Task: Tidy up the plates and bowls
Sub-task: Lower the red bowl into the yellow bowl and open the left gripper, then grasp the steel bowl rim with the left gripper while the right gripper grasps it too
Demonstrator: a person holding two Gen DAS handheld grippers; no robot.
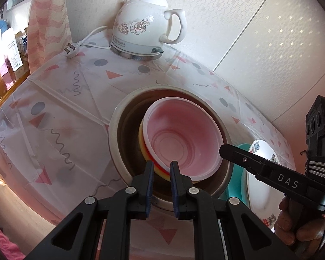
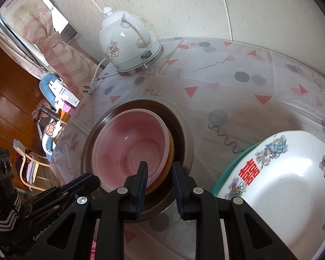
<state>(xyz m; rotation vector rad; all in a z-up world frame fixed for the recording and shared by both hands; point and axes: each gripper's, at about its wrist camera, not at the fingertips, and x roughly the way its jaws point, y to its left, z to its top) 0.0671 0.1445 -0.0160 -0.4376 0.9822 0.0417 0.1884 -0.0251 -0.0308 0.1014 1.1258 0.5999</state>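
A pink plastic bowl (image 1: 182, 138) sits nested on yellow and red bowls (image 1: 160, 170) inside a large steel bowl (image 1: 119, 134) on the table. My left gripper (image 1: 161, 169) is open, its fingers straddling the near rim of the nested stack. My right gripper (image 2: 159, 171) is open, its fingers either side of the yellow and pink rims (image 2: 162, 166). The right gripper's finger (image 1: 244, 158) shows in the left view over the steel bowl's right rim. A white patterned plate (image 2: 281, 184) rests on a teal plate (image 2: 231, 164) at the right.
A white ceramic kettle (image 1: 145, 28) with its cord and plug (image 1: 71, 51) stands at the table's back by the wall. A patterned tablecloth (image 1: 60, 99) covers the table. Its left edge drops to a wooden floor with chairs and clutter (image 2: 32, 158).
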